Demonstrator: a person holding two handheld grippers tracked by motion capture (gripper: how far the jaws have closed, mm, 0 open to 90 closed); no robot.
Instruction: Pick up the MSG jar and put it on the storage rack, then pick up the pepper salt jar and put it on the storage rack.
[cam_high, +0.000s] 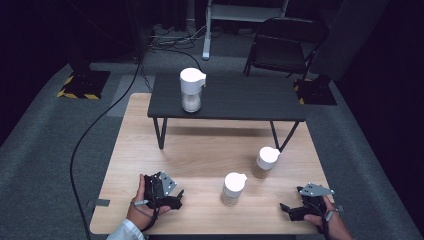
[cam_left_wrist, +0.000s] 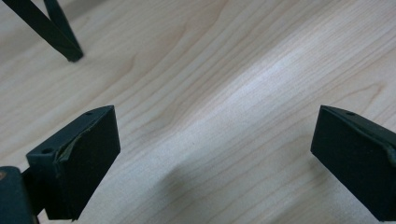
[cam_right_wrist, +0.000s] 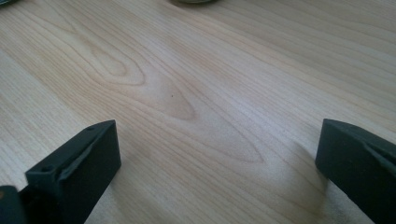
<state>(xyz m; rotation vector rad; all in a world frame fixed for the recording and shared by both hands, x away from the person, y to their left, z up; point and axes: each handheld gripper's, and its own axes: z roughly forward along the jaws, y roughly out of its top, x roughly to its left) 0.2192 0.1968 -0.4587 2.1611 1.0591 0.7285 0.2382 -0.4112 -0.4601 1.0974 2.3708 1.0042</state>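
- Far left, the left gripper (cam_high: 176, 196) sits low on the pale wooden tabletop (cam_high: 200, 150) near the front edge, in the person's left hand (cam_high: 140, 207). In its own view the jaws are spread wide with just bare wood grain between them, so it's got hold of nothing.
- Up at the back there's a small black side table (cam_high: 240, 97) standing on the tabletop, with a tall clear jar with a white spouted lid (cam_high: 192, 90) on its left part.
- Middle front, a short clear jar with a white lid (cam_high: 233, 188) stands between the two grippers, apart from both.
- Just right and a bit further back, a second small white-lidded jar (cam_high: 264, 162), close to the first but not touching.
- Far right, the right gripper (cam_high: 286, 209) is by the front corner, jaws also wide apart over bare wood, holding nothing.
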